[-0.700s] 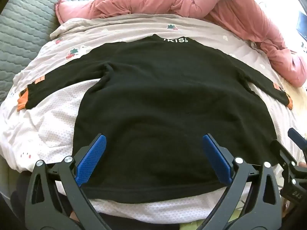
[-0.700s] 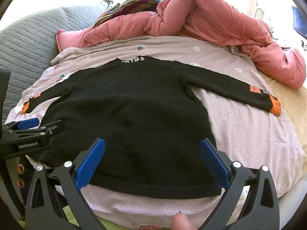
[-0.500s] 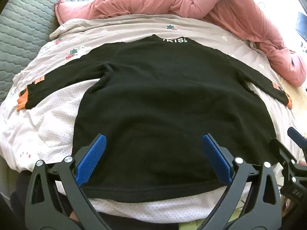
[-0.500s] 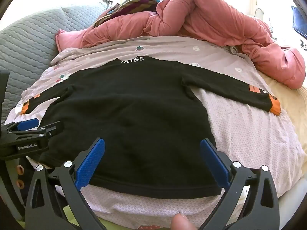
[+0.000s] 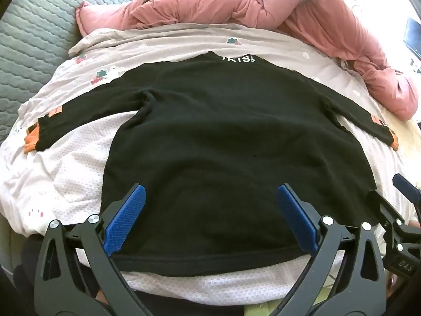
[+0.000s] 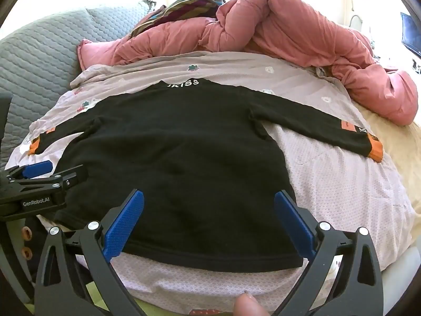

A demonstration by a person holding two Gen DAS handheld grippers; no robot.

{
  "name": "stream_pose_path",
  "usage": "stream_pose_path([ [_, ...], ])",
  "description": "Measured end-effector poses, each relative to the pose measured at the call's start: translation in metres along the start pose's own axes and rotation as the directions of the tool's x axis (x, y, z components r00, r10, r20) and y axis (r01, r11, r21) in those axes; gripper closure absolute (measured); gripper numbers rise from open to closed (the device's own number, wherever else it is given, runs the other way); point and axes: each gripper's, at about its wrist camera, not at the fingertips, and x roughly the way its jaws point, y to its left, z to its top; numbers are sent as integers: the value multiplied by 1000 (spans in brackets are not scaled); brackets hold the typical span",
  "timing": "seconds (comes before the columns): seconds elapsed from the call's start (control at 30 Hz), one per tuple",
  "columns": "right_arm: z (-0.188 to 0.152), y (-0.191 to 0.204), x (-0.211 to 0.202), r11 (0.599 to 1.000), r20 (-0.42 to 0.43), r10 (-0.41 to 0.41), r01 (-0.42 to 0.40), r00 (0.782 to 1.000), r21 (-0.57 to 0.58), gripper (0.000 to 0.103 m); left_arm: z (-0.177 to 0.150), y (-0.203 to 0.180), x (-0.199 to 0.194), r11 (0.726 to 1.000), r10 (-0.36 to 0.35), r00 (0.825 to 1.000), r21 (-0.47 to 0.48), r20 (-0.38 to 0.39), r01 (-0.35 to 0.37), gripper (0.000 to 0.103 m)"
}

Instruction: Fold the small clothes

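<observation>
Bedding fills both views: a pale patterned sheet (image 5: 65,173) carries the black long-sleeved top (image 5: 223,158), spread flat on its front or back with the hem toward the cameras and both sleeves stretched out. Only the right wrist view shows the right sleeve's orange cuff (image 6: 376,150) in full, at 3 o'clock, with an orange patch beside it; the left wrist view gives the left cuff (image 5: 30,142) more plainly at 9 o'clock. A crumpled pink duvet (image 6: 276,31) lies at 12 to 2 o'clock beyond the collar, a striped cloth (image 6: 184,5) on it, and a grey quilted cover (image 5: 29,31) at 10 o'clock. Nothing covers the top itself.

Left gripper (image 5: 210,218) hangs over the hem with blue pads spread wide, pinching nothing; right gripper (image 6: 209,221) likewise, spread and empty. A fingertip (image 6: 246,305) shows at 6 o'clock in the right view only.

White collar lettering reads roughly "IKISS" (image 6: 184,83). The left gripper's body, seen from the right, reads "GenRobot.AI" (image 6: 36,201).
</observation>
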Motion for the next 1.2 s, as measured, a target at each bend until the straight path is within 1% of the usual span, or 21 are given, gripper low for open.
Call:
stream_pose_path([
  [1.2, -3, 5, 2, 1000, -2, 1, -1, 1000, 1, 4, 0, 6, -3, 1000, 2, 1000, 3, 5, -2, 9],
])
